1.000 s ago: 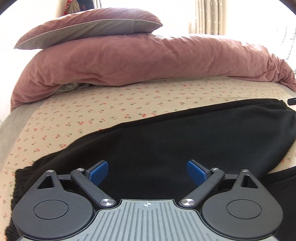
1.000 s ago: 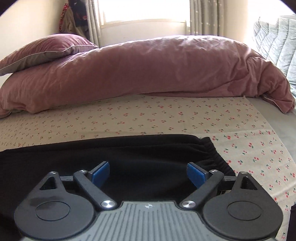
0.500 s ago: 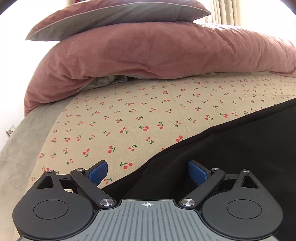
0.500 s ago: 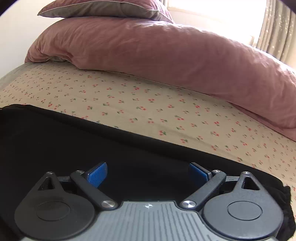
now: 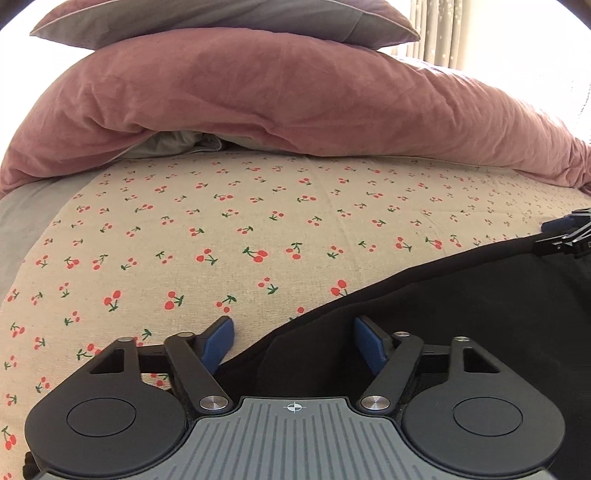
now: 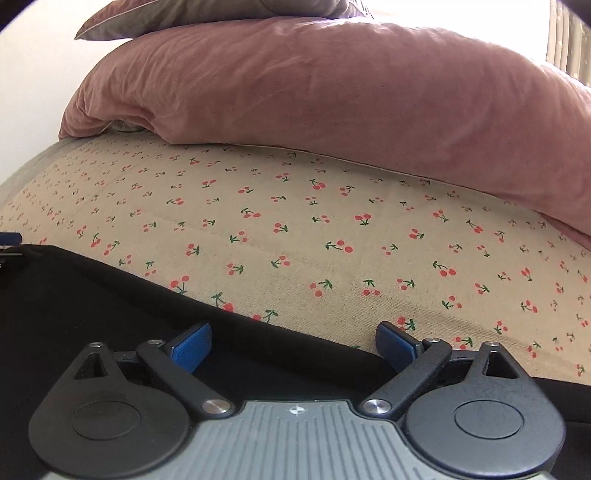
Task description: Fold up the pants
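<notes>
Black pants lie flat on the cherry-print sheet. My left gripper is open, low over the pants' far edge; that edge runs between its blue pads. My right gripper is open over the same far edge of the pants further along. The right gripper's tip also shows at the right rim of the left wrist view. The left gripper's tip shows at the left rim of the right wrist view.
A rolled pink duvet lies across the bed behind the sheet, with a pillow on top. A grey mattress edge shows at left. Curtains and a bright window stand behind.
Both grippers have moved forward and down to the pants' far edge. The left gripper's jaws have narrowed a little. The pants have not moved.
</notes>
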`<state>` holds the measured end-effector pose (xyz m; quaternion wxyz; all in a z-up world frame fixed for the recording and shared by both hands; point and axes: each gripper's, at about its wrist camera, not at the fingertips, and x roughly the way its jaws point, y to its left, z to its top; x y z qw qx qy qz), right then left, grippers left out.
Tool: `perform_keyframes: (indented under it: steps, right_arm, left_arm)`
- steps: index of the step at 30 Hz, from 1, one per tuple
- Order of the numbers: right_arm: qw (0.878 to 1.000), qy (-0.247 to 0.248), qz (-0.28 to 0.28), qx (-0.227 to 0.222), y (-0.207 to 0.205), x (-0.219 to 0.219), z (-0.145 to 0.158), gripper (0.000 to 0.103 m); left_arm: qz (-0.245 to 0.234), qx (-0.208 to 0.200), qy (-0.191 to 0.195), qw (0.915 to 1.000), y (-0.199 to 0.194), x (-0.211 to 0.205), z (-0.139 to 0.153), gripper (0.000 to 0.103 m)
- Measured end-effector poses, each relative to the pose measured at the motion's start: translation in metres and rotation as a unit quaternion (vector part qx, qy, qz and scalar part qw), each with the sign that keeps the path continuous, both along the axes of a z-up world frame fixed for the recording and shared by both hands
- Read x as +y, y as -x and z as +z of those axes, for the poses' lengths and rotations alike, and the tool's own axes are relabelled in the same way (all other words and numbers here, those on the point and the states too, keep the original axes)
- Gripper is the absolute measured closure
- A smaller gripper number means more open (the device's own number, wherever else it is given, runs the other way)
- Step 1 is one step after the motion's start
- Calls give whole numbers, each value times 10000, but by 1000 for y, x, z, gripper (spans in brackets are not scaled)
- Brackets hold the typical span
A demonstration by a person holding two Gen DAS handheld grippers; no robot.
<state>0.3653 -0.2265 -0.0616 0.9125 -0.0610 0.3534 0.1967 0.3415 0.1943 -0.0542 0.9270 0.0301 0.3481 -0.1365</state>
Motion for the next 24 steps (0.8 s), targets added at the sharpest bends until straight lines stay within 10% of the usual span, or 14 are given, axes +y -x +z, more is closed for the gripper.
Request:
perform_keyframes:
  steps: [5,9,13,24]
  right_arm:
    - [9996,-145,229,-18,11,-2,2,35]
    - [9990,-249,351,125,14,3,7,83]
    - [9999,-137,-11,90,18,10,9,100]
    - [9978,-130,-84,-647,103,-9,75,102]
  left_arm:
    - [15,-41,116,9999,4,-6,1,71]
    - [252,42,194,9995,4,-8,2,84]
    - [707,239,110,9971,2,-19,10,93]
    - [1033,-309,449,9932,82,-13,71,96]
